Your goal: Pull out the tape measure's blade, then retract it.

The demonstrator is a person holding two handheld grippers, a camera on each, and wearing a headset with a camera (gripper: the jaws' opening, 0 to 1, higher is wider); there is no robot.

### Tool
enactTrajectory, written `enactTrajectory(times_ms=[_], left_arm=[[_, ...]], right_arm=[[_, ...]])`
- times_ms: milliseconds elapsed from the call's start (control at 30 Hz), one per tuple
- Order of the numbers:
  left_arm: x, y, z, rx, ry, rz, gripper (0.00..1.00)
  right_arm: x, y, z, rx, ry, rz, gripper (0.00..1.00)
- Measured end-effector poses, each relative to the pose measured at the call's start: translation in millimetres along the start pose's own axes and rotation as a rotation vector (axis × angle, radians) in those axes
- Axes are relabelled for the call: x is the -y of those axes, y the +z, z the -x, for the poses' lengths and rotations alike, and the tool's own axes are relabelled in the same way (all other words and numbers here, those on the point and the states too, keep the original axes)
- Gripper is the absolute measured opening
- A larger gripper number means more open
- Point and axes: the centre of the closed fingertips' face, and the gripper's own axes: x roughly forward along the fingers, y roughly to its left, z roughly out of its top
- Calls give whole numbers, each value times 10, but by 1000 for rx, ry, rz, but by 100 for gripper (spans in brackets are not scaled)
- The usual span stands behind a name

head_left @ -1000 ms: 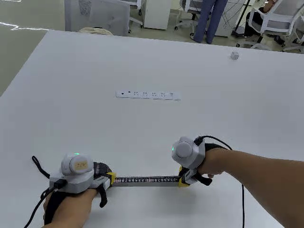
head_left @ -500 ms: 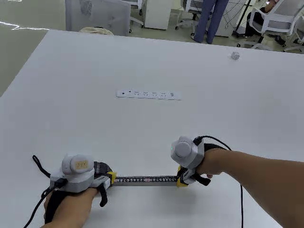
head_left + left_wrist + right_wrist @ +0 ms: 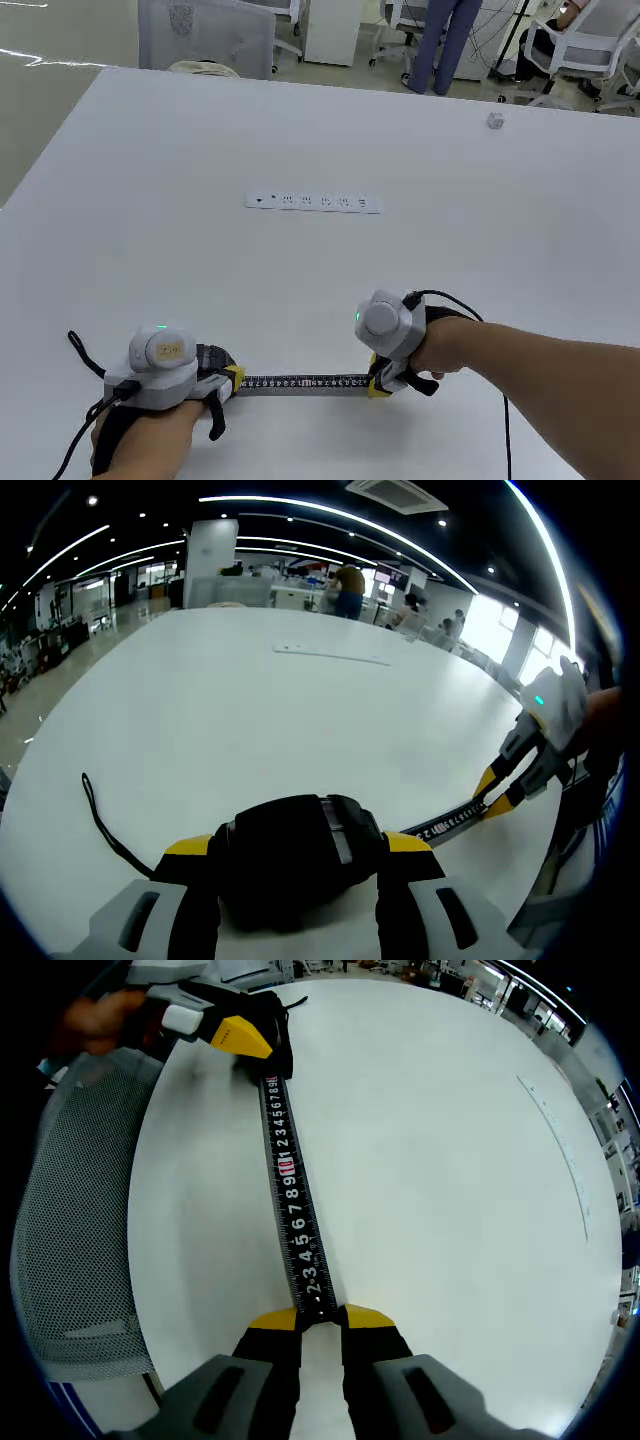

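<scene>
The wide white table (image 3: 300, 130) carries the whole job at its near edge, with a power strip (image 3: 313, 201) lying well apart toward the middle and playing no part. The left gripper (image 3: 230, 378) is clamped on the tape measure: in the left gripper view its 2 yellow-tipped jaws press on either side of the black case (image 3: 290, 865), which sits low on the table surface. The right gripper (image 3: 320, 1317) has its 2 jaws closed together on the free end of the blade (image 3: 293, 1210), pinching it right at the tip. Between them the blade runs straight and flat just above the table, from the mouth of the case to the right gripper, with printed numerals reading upward past a red-boxed mark about midway along the exposed run. Judged from this, the first half of the task is at least partly done, since a clear stretch of blade is out of the case and held taut. Whether the pull has reached its full intended length cannot be told. The second half is left: the blade has to go back into the case, most likely by bringing the right gripper toward the left while keeping hold of the tip, so the blade feeds in without snapping or kinking.
</scene>
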Motion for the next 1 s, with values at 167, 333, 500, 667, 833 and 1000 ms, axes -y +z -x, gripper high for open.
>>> enactTrajectory(times_ms=[167,333,500,667,833,1000], left_arm=[[-2,-1,-3,-2,-3,2,60],[-5,0,-6,0,-3,2,60],[-4,-3,-7,-1,-4,3,60],[-2,-4,-8,0,-6,4,60],[0,-4,-10,-1,-8,6,60],[5,-5,-6,1,-8,6,60]], right_arm=[[-6,26,-4,3,-1,-3,14],[-19,50,-6,7,-5,-5,14],[-23,75,-19,11,-6,-6,14],[-30,104,-29,14,-6,-2,14],[-39,134,-36,16,-3,-1,14],[-41,158,-44,17,-1,-2,14]])
